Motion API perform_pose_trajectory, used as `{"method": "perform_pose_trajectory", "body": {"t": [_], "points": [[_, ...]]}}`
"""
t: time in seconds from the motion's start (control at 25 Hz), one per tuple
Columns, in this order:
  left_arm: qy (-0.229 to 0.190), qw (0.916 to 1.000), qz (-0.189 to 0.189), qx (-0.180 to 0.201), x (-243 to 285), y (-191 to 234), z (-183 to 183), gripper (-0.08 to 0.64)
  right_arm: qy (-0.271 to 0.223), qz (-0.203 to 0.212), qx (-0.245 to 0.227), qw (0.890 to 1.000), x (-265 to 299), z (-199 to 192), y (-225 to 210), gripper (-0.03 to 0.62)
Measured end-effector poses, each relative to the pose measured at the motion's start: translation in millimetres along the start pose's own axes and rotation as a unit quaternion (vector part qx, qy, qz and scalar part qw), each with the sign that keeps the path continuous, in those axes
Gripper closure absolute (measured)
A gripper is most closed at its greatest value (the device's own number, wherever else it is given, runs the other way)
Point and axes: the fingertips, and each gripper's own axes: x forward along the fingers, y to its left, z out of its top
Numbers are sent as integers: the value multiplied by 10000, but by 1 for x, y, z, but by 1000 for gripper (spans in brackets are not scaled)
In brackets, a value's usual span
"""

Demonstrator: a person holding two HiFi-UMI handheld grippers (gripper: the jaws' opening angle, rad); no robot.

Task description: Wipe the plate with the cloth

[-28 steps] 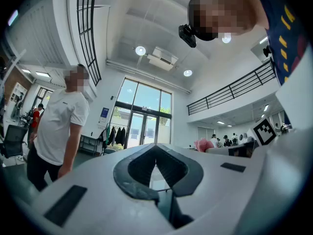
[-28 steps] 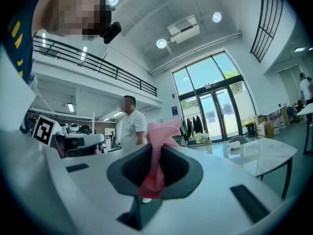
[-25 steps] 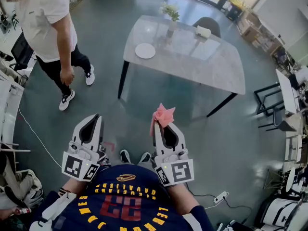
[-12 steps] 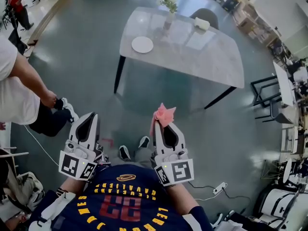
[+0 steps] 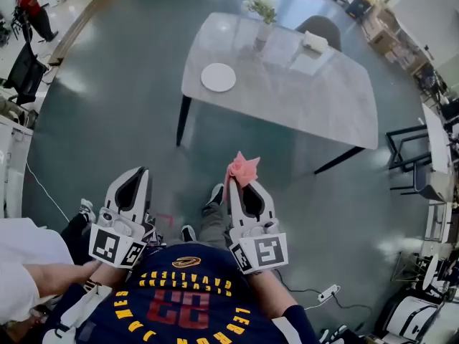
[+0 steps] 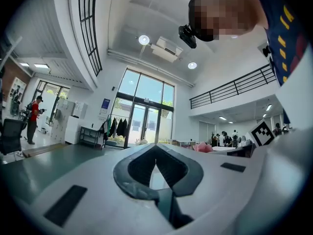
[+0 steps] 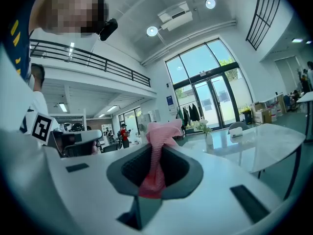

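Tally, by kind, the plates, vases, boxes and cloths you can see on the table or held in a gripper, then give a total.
plate: 1
vase (with flowers): 1
box (white): 1
cloth (pink): 1
Total: 4

Items I count from the head view: two hand-held grippers, namely the left hand-held gripper (image 5: 141, 173) and the right hand-held gripper (image 5: 238, 185); one pink cloth (image 5: 243, 168); one white plate (image 5: 218, 77); one tabletop (image 5: 323, 99); one vase of flowers (image 5: 260, 21); one white box (image 5: 314, 42); one grey chair (image 5: 324, 27).
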Motion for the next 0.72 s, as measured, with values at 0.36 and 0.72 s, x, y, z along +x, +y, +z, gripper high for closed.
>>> {"method": "perform_pose_trajectory", "body": {"t": [0.36,0.72], "points": [[179,9989,428,-113,113,38,-1,557,13,469,177,9987,99,22,-73,546],[666,9966,468,123,201,45,-18,557,-3,444,284,9986,145,41,-152,546]]}}
